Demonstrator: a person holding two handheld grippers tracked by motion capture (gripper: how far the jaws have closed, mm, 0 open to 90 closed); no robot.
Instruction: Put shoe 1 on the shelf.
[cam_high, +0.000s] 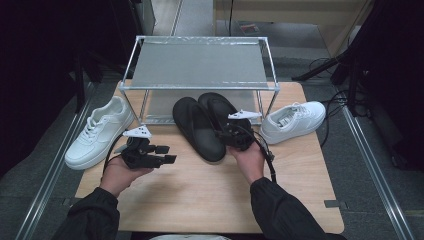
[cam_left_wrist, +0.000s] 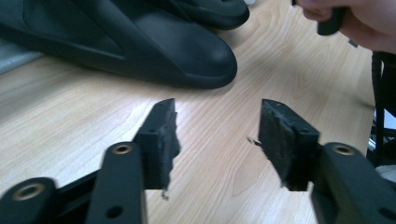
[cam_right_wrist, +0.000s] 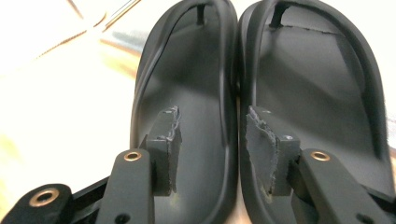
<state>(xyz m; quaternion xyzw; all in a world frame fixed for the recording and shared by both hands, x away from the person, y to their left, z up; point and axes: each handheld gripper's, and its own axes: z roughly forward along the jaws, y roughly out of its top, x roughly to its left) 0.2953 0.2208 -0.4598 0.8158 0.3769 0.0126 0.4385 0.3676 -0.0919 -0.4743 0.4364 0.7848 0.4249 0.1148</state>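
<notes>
Lab: tripod legs (cam_high: 320, 70), floor cables (cam_high: 336, 107), dark surroundings.

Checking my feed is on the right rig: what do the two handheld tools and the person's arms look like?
Both tools, left and right, are black with a pale three-cornered plate on top. Each has two black jaws faced with frayed grey pads and brass-ringed holes. A black cable trails from the right one. The sleeves are dark.

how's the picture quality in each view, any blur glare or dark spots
High view: the wooden table is evenly lit, the room at both sides nearly black, the rack's top shelf shiny. Left gripper view: the fingers are soft-edged and close, the black slipper reasonably sharp. Right gripper view: the upper left corner is washed out by glare, while the two slippers read clearly.
</notes>
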